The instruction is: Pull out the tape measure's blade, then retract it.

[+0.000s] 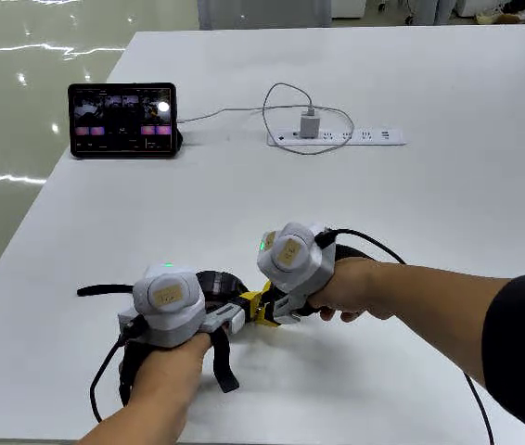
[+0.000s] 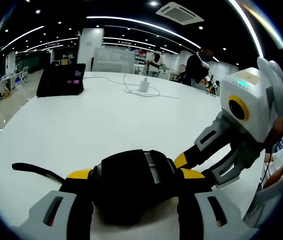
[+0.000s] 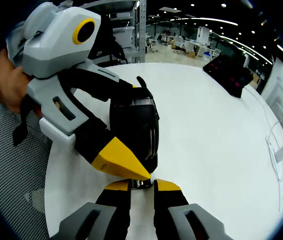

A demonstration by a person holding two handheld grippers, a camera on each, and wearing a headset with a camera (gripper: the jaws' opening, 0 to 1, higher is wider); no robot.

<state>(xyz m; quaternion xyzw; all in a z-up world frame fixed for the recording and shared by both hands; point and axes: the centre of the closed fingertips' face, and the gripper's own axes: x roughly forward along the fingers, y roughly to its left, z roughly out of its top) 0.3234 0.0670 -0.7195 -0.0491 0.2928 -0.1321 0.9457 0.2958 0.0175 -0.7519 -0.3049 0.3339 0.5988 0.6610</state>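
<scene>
One black tape measure (image 1: 220, 282) rests on the white tabletop (image 1: 411, 204). The left tongs (image 2: 134, 184) clamp it by its sides. The right tongs (image 3: 141, 186) come at the tape measure from the opposite side and are narrowed to a pinch on the small metal blade tip (image 3: 141, 182), which sits right at the case. One black strap (image 2: 31, 170) trails from the tape measure. Well beyond it lie one tablet (image 1: 123, 119) and one power strip (image 1: 337, 137) with one white charger (image 1: 310, 123) plugged in.
</scene>
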